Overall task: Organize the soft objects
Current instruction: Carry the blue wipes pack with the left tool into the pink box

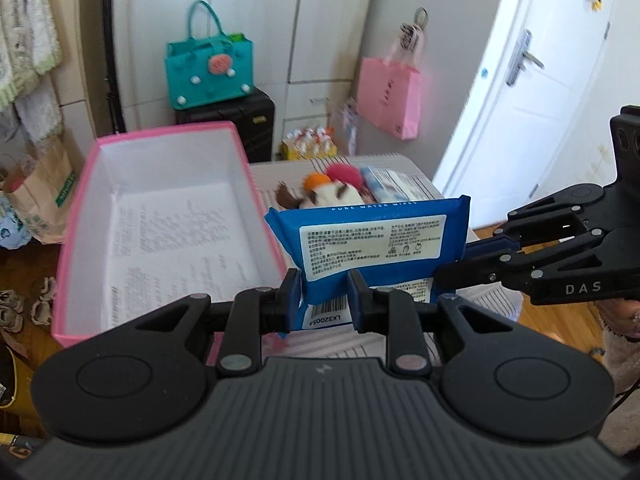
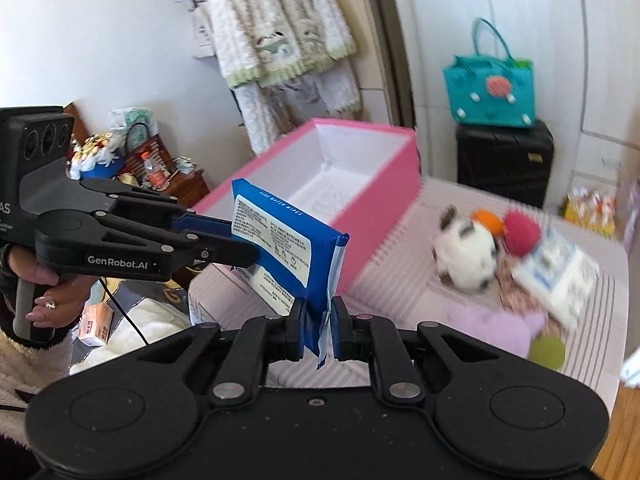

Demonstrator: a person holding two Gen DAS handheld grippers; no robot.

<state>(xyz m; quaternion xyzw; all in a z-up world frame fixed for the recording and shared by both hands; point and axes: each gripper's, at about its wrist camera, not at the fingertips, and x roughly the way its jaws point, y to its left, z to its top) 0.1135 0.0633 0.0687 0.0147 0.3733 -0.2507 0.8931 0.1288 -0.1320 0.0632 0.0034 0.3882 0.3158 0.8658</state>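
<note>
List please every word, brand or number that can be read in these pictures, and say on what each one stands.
"PURE WATER WIPES": blue wipes pack
"LX32005": barcode label on the same pack
"DAS": right gripper
"GenRobot.AI": left gripper
Small print on the pack's white label, printing inside the pink box: too small or blurred to read.

wipes pack [image 1: 372, 240]: 1 | pink box [image 1: 76, 216]: 1 | plush toy [image 2: 466, 256]: 1 | tools: 2

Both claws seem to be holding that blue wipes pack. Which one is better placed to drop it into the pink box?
Probably left. The left gripper grips the wipes pack right beside the box; the right gripper holds the side away from it.
</note>
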